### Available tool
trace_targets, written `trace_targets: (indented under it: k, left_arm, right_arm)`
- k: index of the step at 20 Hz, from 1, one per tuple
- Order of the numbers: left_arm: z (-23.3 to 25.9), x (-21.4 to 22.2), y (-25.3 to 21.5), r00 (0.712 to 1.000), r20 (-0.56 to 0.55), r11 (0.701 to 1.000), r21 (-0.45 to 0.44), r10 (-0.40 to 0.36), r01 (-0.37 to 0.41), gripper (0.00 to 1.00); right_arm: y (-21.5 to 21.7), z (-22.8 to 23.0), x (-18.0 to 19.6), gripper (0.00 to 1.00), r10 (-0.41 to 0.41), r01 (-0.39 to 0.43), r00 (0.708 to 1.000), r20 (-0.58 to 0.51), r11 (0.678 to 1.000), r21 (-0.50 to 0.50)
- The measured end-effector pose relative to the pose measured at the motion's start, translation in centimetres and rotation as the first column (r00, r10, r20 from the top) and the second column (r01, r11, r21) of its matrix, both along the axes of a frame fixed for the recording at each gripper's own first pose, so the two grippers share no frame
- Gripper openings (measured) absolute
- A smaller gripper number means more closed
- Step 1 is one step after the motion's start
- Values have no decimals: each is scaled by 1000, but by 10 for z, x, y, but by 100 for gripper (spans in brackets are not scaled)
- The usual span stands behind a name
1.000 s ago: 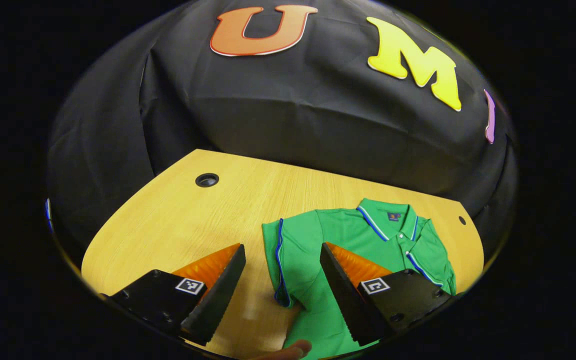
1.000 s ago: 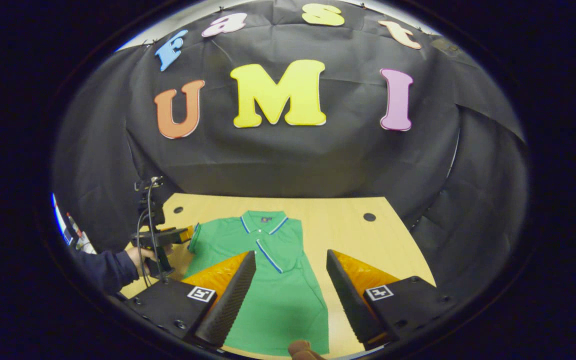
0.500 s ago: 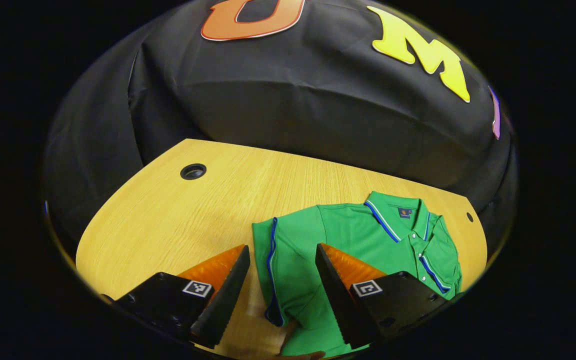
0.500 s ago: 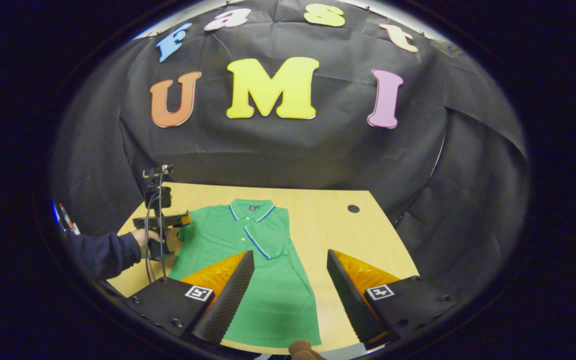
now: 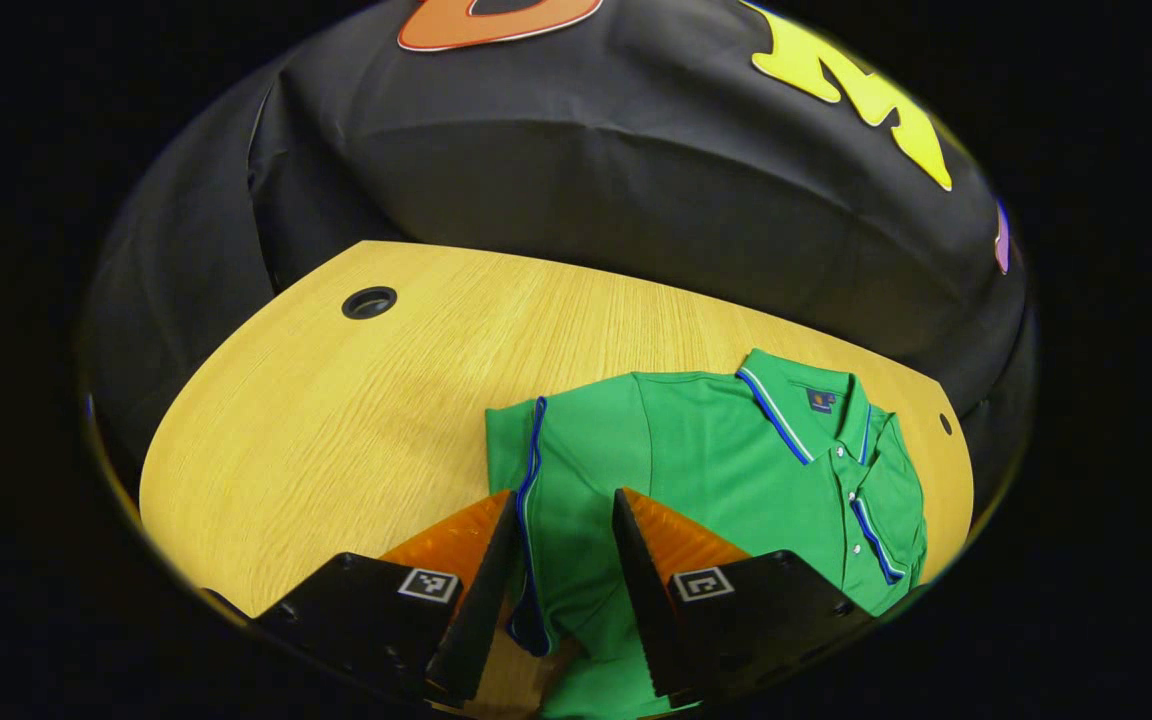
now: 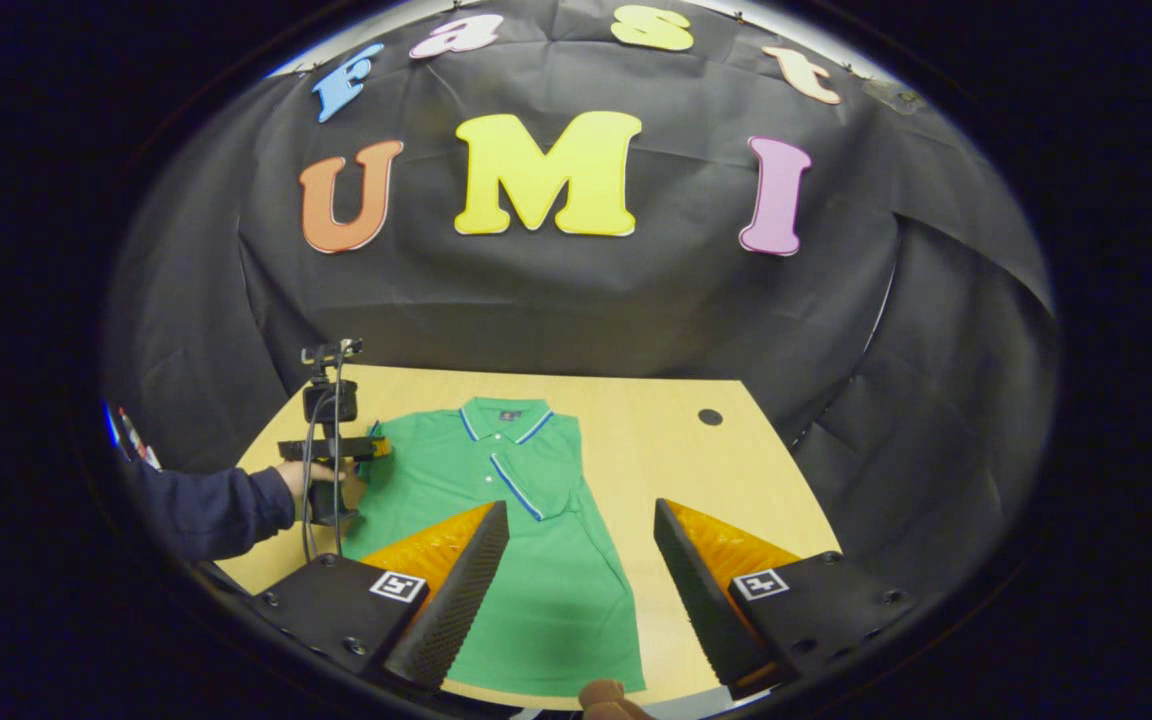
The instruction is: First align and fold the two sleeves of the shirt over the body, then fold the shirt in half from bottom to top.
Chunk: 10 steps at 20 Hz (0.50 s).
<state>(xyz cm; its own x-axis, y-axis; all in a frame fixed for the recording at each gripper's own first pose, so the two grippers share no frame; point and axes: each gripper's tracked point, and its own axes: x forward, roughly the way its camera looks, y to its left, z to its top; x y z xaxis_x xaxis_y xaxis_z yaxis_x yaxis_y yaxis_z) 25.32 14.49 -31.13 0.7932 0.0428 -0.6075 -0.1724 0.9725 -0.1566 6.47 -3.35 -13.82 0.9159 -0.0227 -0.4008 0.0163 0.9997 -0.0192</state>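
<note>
A green polo shirt (image 5: 716,450) with blue trim lies collar-away on the wooden table (image 5: 336,420). Its left sleeve (image 5: 561,470) spreads out flat, blue cuff edge toward the bare wood. My left gripper (image 5: 564,497) straddles that sleeve, jaws narrowed but still apart, cloth between the fingers. In the right gripper view the shirt (image 6: 536,600) has its other sleeve (image 6: 536,480) folded over the chest. My right gripper (image 6: 581,590) hangs open above the shirt's lower body, holding nothing. The left gripper (image 6: 368,448) shows there at the sleeve, held by a hand (image 6: 321,485).
The table has a round cable hole (image 5: 369,302) at the far left and another (image 6: 709,416) at the far right. Bare wood (image 6: 676,450) lies right of the shirt. A dark-sleeved arm (image 6: 206,510) reaches in from the left. The booth's black cloth wall stands behind.
My left gripper has moved forward and down over the spread sleeve, and its jaws have narrowed around it. The right gripper has barely moved.
</note>
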Motion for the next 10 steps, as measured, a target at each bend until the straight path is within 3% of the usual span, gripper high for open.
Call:
trace_targets:
  k: [1,2,4,5,6,9,10]
  left_arm:
    - [0,1,1,1000,1,1000,2,5,-5,62]
    - [0,1,1,1000,-7,1000,3,6,-6,59]
    - [-1,1,4,1000,-18,1000,22,1,0,55]
    - [-2,1,5,1000,-24,1000,29,-1,1,60]
    - [-2,0,5,1000,-26,1000,29,-3,4,47]
    - [-3,-1,13,999,-42,999,47,5,-3,39]
    - [-4,-1,13,999,-44,999,40,8,-6,27]
  right_arm:
    - [-2,-2,1,93,-3,3,1000,-2,1000,4]
    - [-3,-2,1,94,-8,8,1000,-4,1000,11]
    - [-7,-5,1,94,-12,12,1000,-9,1000,19]
    - [-8,-5,2,95,-10,10,1000,-9,1000,20]
    - [-9,-6,3,95,-11,11,1000,-9,1000,19]
    - [-10,-6,5,95,-4,5,1000,-6,1000,24]
    - [-11,-7,5,94,-1,1,1000,-6,1000,24]
